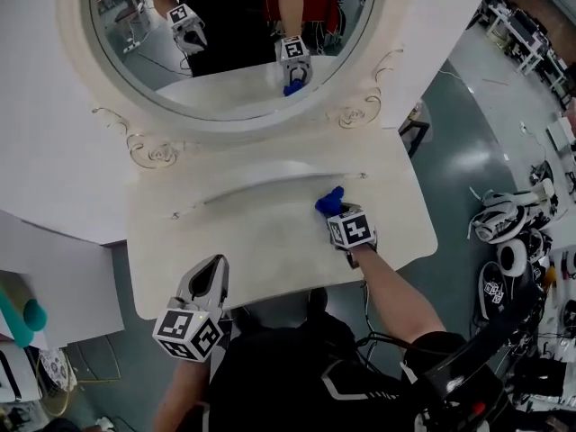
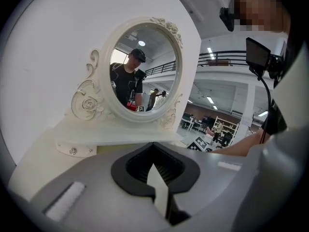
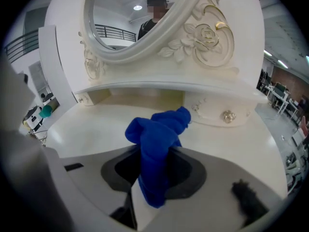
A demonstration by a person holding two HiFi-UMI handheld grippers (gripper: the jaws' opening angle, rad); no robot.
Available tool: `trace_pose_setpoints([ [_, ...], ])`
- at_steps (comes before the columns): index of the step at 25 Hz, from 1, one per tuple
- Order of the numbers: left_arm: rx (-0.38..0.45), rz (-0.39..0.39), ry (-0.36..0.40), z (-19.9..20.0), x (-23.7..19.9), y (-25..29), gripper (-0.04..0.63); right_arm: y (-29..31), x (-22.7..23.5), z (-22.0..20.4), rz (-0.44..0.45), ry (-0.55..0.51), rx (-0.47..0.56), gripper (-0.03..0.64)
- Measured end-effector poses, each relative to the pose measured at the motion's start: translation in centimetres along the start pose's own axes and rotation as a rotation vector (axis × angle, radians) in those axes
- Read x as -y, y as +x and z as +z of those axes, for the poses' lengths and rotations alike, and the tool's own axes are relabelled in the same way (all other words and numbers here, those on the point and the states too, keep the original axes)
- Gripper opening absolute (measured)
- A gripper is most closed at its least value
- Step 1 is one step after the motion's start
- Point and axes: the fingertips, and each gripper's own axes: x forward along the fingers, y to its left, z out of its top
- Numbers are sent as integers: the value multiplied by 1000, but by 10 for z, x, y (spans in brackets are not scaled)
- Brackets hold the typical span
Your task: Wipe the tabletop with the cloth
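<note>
A blue cloth (image 1: pixel 329 202) is bunched in my right gripper (image 1: pixel 335 211), which is shut on it over the right part of the white dressing-table top (image 1: pixel 252 241). In the right gripper view the cloth (image 3: pixel 157 144) sticks up from between the jaws, which are closed on it, above the tabletop (image 3: pixel 87 124). My left gripper (image 1: pixel 209 275) hangs at the table's front edge, left of centre, with its jaws closed and nothing between them. Its own view shows the gripper (image 2: pixel 154 170) pointing toward the mirror.
An oval ornate mirror (image 1: pixel 234 34) stands at the back of the table, above a raised shelf with small drawer knobs (image 3: pixel 228 116). A white panel (image 1: pixel 54 277) lies to the left. Shoes and cables (image 1: pixel 504 223) litter the grey floor at the right.
</note>
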Motion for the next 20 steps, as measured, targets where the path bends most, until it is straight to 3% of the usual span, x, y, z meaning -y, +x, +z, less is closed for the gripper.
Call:
trace_pose_setpoints([
  [15, -30, -205, 58, 7, 45, 38, 9, -88, -43, -109, -5, 76, -16, 130],
  [20, -33, -225, 67, 6, 58, 43, 9, -106, -51, -132, 22, 114, -41, 130],
])
